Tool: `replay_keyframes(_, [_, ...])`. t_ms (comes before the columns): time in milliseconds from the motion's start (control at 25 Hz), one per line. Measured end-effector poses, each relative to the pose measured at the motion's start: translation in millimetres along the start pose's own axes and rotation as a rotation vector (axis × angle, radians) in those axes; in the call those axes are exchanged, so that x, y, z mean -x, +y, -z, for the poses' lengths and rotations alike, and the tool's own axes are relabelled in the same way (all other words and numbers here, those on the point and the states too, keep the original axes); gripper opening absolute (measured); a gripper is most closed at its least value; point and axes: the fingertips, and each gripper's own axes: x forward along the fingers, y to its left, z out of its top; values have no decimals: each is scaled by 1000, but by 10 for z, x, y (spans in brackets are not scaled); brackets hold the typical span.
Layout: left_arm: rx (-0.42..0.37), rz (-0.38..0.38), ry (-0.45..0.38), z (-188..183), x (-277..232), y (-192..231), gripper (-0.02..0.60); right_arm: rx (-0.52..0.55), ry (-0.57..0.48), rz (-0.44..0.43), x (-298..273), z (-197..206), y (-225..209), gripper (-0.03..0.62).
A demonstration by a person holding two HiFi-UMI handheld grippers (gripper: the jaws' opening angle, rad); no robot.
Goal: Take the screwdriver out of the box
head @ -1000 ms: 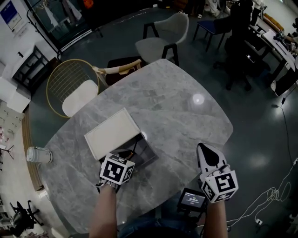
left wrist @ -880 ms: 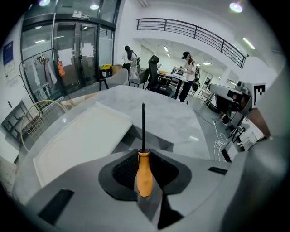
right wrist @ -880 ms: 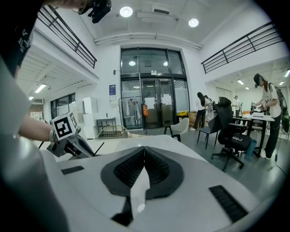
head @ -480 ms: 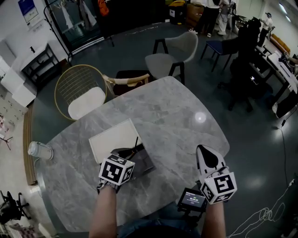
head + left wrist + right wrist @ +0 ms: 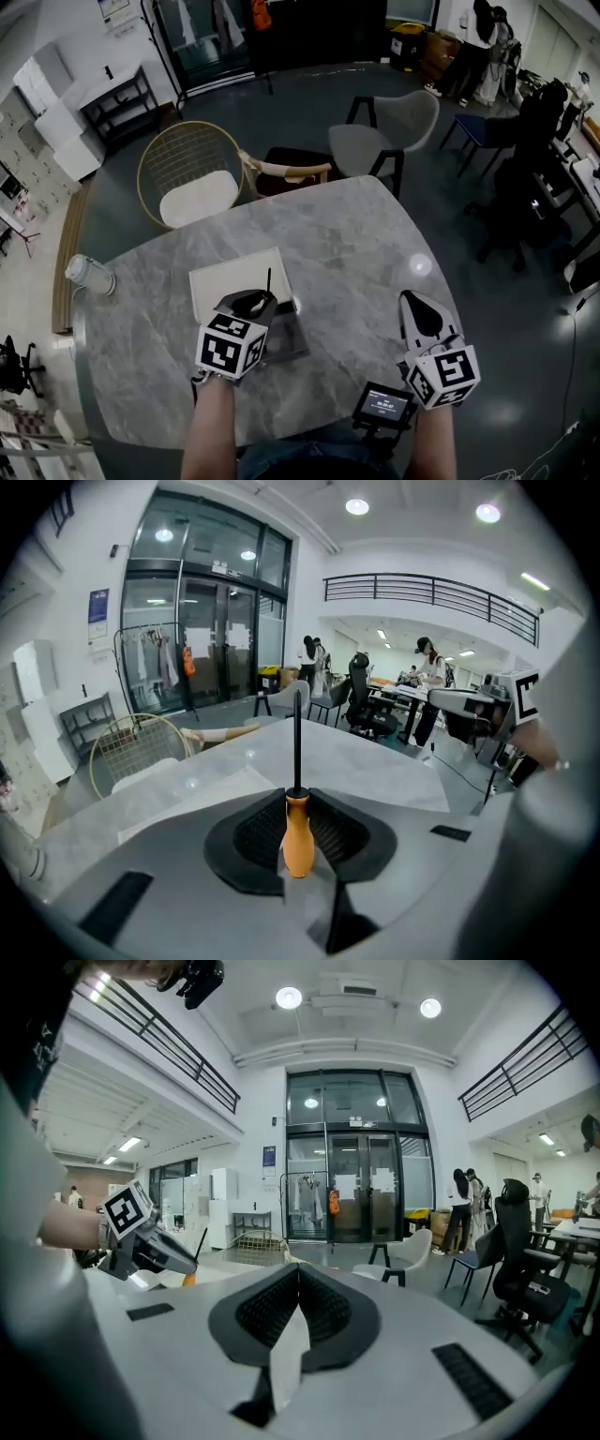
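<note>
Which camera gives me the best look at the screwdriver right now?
The left gripper view: the screwdriver fills the centre, its orange handle clamped between the jaws of the left gripper and its black shaft pointing away. The head view shows only the thin shaft past that gripper. The right gripper view shows it small, at far left.

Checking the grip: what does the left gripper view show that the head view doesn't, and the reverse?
Left gripper view only: the screwdriver's orange handle clamped between the left gripper's jaws. Head view only: the dark box by that gripper. Both: the black shaft sticking out past the jaws, the table, the wire chair, the right gripper.
</note>
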Motion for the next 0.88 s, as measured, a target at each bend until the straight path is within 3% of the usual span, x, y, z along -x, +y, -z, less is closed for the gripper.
replay_keyframes(520, [42,-220,-234,-49,952,623,84,36,-25,-137,-326,-220,549,25])
replay_keyframes(880, [103,-305,-368,105,1711,958,84,99,-44,-212,-399,-495,1184,25])
